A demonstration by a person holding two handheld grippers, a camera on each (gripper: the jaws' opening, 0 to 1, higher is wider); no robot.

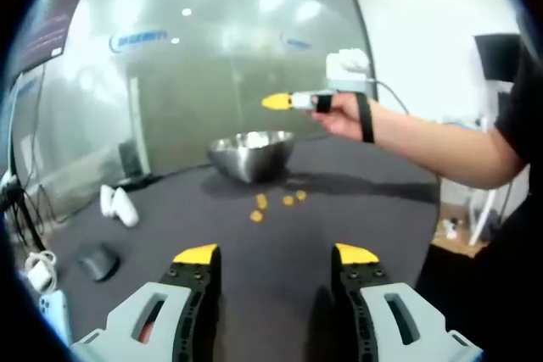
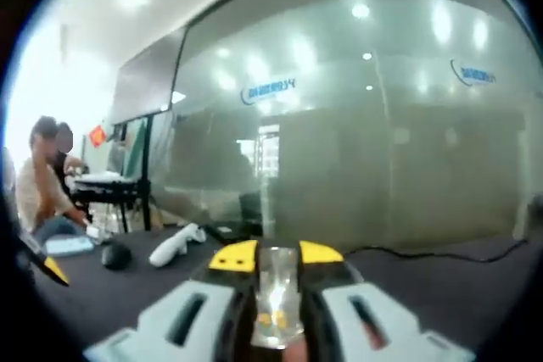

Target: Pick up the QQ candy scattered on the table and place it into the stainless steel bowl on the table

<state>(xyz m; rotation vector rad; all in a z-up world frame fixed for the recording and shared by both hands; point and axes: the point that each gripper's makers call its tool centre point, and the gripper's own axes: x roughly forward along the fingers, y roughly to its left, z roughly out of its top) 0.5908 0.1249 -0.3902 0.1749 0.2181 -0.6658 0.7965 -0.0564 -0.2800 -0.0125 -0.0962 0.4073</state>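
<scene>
Across the dark desk [image 1: 280, 243], the steel bowl [image 1: 252, 155] is seen at 12 o'clock, three candies [image 1: 256, 216] lying just before it. A clear candy packet [image 2: 277, 294] is clamped in the right tool [image 2: 276, 253]; the left tool [image 1: 276, 253] is held apart. Light, slippery pieces are probably best pinched across the middle.

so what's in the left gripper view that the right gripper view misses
Left gripper view: the stainless steel bowl, three loose QQ candies on the table before it, the open left gripper, and a person's hand holding the right gripper above the bowl.

Right gripper view: that gripper's jaws shut on a clear candy packet, and a seated person.

Both: the dark table, the white controller and the frosted glass wall.
</scene>
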